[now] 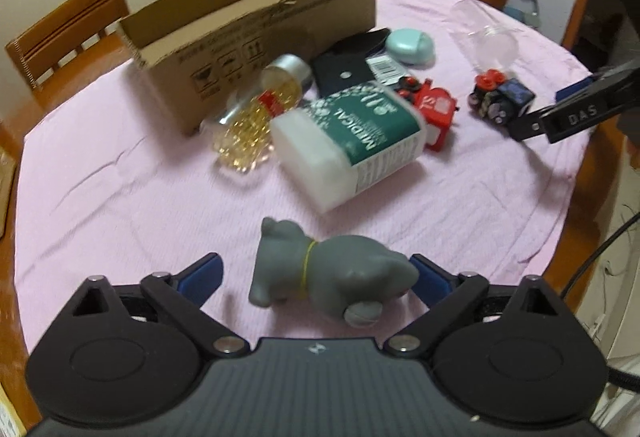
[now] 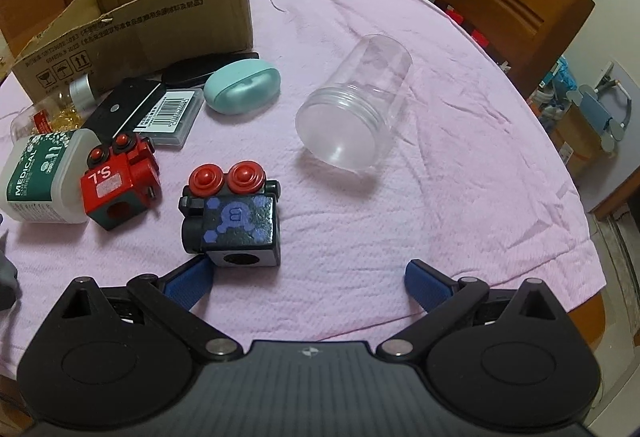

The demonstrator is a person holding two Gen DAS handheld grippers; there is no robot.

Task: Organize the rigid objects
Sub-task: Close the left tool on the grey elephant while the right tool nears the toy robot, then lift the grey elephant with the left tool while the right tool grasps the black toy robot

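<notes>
1. The left gripper (image 1: 316, 277) stands wide over a grey rubbery dog figurine with a yellow collar (image 1: 324, 273), which lies on its side on the pink tablecloth (image 1: 120, 197). Its right blue pad looks to be touching the dog's rump, while the left pad stands clear of the head; nothing is clamped yet.
2. The right gripper (image 2: 308, 283) is spread wide and holds nothing. A black cube-shaped block with red buttons and purple markings (image 2: 232, 221) sits just ahead of it, close against its left finger.
3. The open cardboard box (image 1: 248, 37) sits at the far side of the table, probably where things are to go.
4. The dog looks light and slightly squashy, so I'd take it across the thick belly, not the narrow legs or snout.
5. The block looks hard, with flat faces; squeezing two opposite sides should hold it steady.
</notes>
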